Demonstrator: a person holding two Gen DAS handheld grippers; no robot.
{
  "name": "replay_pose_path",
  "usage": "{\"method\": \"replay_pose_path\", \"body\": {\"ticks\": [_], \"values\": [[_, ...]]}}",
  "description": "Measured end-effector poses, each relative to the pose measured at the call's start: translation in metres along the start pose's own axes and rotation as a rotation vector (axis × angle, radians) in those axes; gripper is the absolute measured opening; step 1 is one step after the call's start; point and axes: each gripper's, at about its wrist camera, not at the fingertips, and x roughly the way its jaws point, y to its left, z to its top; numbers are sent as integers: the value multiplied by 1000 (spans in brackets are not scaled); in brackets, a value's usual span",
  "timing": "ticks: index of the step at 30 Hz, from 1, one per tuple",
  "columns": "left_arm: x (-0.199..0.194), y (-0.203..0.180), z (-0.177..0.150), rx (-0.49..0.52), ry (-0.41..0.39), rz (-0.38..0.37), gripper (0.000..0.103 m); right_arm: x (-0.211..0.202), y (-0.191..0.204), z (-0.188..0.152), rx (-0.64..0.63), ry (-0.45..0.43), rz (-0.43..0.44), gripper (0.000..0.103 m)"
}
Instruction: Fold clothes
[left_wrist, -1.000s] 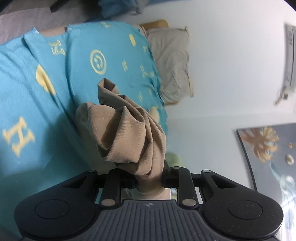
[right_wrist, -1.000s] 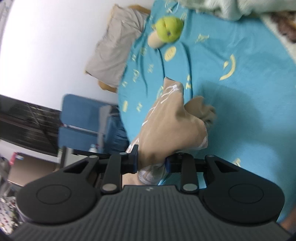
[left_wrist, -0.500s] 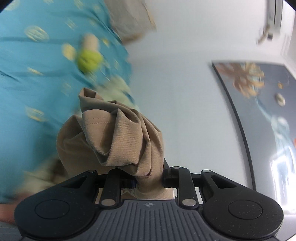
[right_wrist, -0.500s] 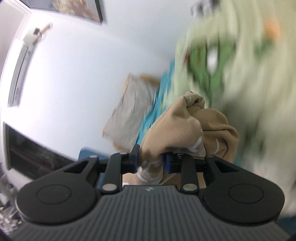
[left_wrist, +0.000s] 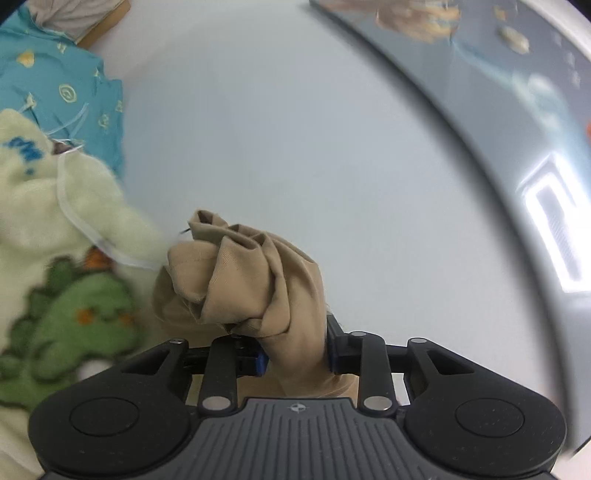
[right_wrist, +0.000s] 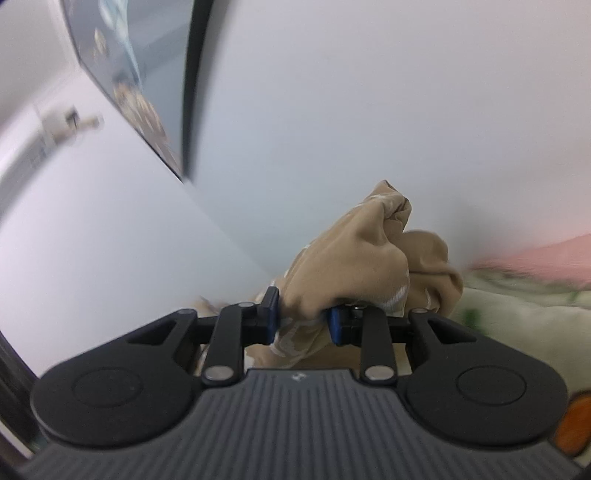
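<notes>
Tan twill cloth, a garment (left_wrist: 255, 284) bunched into thick folds, is pinched in both tongs at once. In the left wrist view the left tongs (left_wrist: 294, 360) are clamped on a gathered neck of the fabric, with the blue pads pressed into it from either side; above the pinch the cloth balloons into a crumpled knot of pleats, a stitched hem edge curling at its top. In the right wrist view the right tongs (right_wrist: 303, 319) grip another wad of the same tan garment (right_wrist: 354, 258) — here a pale printed pattern shows along the lower folds, and more fabric bulges off to the right of the pinch. Both bunches are held up in the air in front of a plain white wall (left_wrist: 295, 129), clear of the bed.

Left of the cloth in the left view lies a cream fleece blanket (left_wrist: 44, 206) with a green dinosaur figure (left_wrist: 77, 321) and orange spots, blurred. Beyond it sits the turquoise bedsheet (left_wrist: 55, 85) with yellow motifs, and at the top corner a grey pillow (left_wrist: 70, 11) against a wooden edge. A framed picture (left_wrist: 498, 66) with a dark frame curves across the upper right, with a bright reflection on its glass.

The right view shows the same framed picture (right_wrist: 140, 92) at upper left and the cream blanket (right_wrist: 517, 317) low on the right, with a pink band (right_wrist: 546, 258) above it and an orange patch (right_wrist: 572, 421) at the edge.
</notes>
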Motion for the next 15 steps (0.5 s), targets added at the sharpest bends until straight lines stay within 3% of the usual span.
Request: {"method": "replay_pose_path", "body": {"ticks": [5,8,11,13,14,15], "values": [[-12,61,-50,115,81,135,33,0,-44,-84,4,114,-110,30],[-21,84,-64,145,96,153,41,-13,-51,-124,-48,134,-145,30],[-24,92,-67,178,96,172,49,-9,-65,-138,-13,152,-177,31],[-26,87,-63,228,96,215,64,-7,-71,-137,43,173,-191,36],[-31,78,-61,258,96,255,82,-6,-71,-135,60,192,-204,38],[-38,66,-56,289,88,285,91,-6,-69,-133,71,215,-218,40]]}}
